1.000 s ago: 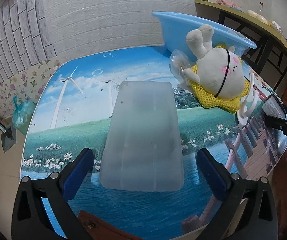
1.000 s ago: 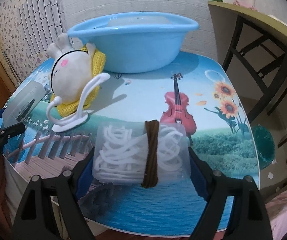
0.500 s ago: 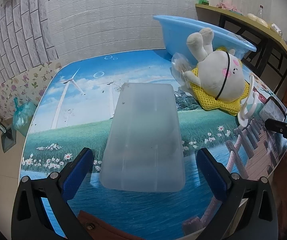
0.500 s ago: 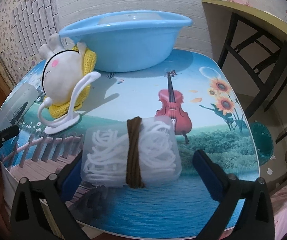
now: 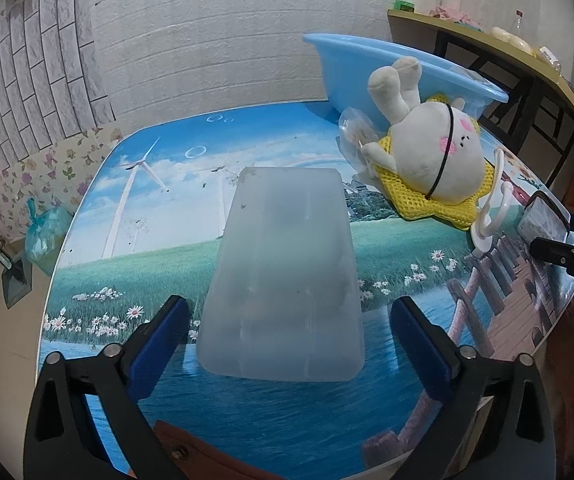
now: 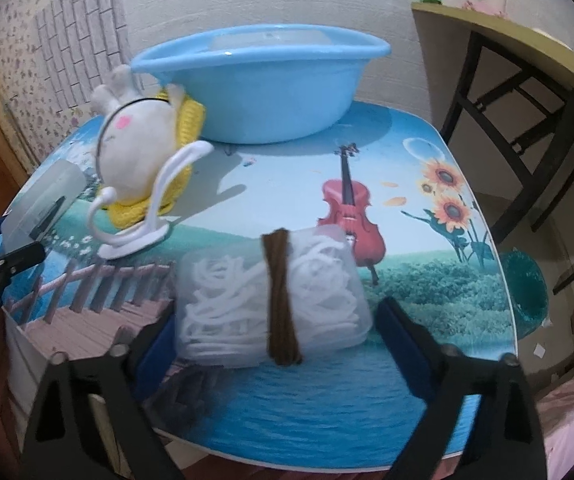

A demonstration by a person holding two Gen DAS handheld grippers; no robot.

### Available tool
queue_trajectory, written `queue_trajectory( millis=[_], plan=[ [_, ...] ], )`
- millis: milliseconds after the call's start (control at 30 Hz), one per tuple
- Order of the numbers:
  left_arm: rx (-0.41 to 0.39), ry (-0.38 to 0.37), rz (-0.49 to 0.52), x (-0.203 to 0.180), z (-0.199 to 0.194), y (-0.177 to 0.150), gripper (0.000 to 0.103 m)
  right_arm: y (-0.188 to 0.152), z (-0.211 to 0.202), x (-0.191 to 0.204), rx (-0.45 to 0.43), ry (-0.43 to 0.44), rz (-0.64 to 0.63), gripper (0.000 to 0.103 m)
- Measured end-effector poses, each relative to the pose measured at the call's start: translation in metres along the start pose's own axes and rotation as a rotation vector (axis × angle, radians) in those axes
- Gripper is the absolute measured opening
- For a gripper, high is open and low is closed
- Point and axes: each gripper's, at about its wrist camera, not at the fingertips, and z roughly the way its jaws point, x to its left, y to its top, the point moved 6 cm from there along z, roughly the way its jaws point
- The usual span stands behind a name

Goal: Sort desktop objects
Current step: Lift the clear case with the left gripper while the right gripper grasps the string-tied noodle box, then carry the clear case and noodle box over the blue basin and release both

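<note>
At the near edge of the bench [image 5: 247,420], the left gripper [image 5: 287,340] is seen with its blue-padded fingers [image 5: 159,344] spread wide, clear of the frosted translucent box [image 5: 283,276] lying flat between them. The right gripper [image 6: 275,340] is likewise released; its fingers [image 6: 403,344] flank a clear box of white cord [image 6: 271,292] banded with brown twine, and whether the left pad touches the box cannot be told. Toward the far edge a smooth blue plastic basin [image 6: 263,96] is set. Against it a soft white plush rabbit [image 5: 431,160] is propped on a yellow mesh pad [image 5: 419,204], with a glossy white hook stand [image 6: 147,212] just beside.
</note>
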Motion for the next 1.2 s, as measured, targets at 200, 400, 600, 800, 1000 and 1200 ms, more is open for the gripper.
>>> queue_trajectory(
  millis=[200, 400, 600, 800, 1000, 1200],
  plan=[
    [-0.028, -0.001, 0.010, -0.001, -0.003, 0.003, 0.060, 0.001, -0.001, 0.002, -0.008, 0.007, 0.004, 0.082],
    [-0.032, -0.029, 0.027, -0.006, -0.010, 0.006, 0.060, 0.008, -0.014, -0.002, -0.050, 0.018, 0.034, 0.082],
    [-0.114, -0.046, 0.010, -0.009, -0.035, 0.029, 0.060, 0.024, -0.037, -0.002, -0.123, 0.027, 0.056, 0.082],
    [-0.205, -0.057, 0.012, -0.009, -0.059, 0.069, 0.060, 0.053, -0.057, 0.003, -0.195, 0.067, 0.058, 0.082],
    [-0.239, -0.078, 0.045, -0.024, -0.057, 0.111, 0.060, 0.082, -0.056, 0.008, -0.227, 0.096, 0.049, 0.082],
    [-0.250, -0.113, 0.070, -0.045, -0.045, 0.148, 0.060, 0.114, -0.052, 0.006, -0.266, 0.111, 0.034, 0.082]
  ],
)
